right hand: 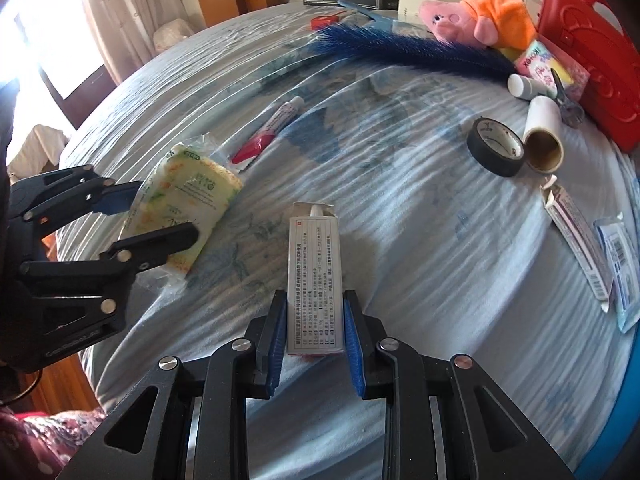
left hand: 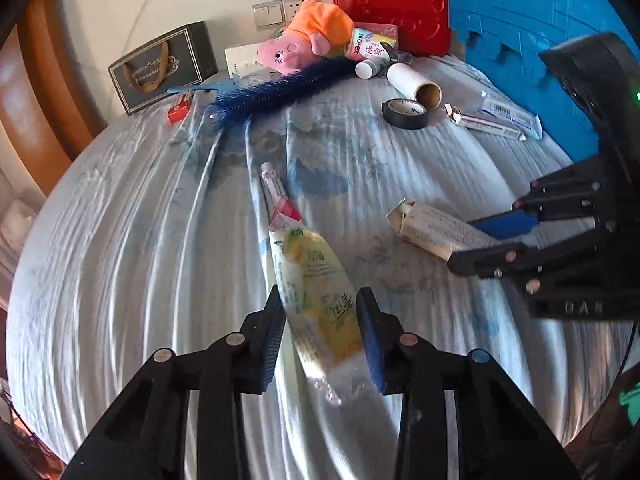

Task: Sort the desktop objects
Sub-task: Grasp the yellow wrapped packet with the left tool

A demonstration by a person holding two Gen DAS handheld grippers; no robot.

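Found left gripper (left hand: 322,326) clenched on soft yellow-green plastic tissue pack (left hand: 316,292), pads against both its sides, pack lying on pale blue patterned bedsheet (left hand: 140,240). Found right gripper (right hand: 315,330) clamped on white printed cardboard medicine box (right hand: 314,268), its far flap open, box raised off the sheet. Noted farther out: red-and-white ointment tube (left hand: 276,196) just beyond the pack, black tape roll (left hand: 405,113) beside white cardboard-core roll (left hand: 414,82), long blue bristle brush (left hand: 276,90), pink plush pig (left hand: 304,38), red plastic case (left hand: 394,10).
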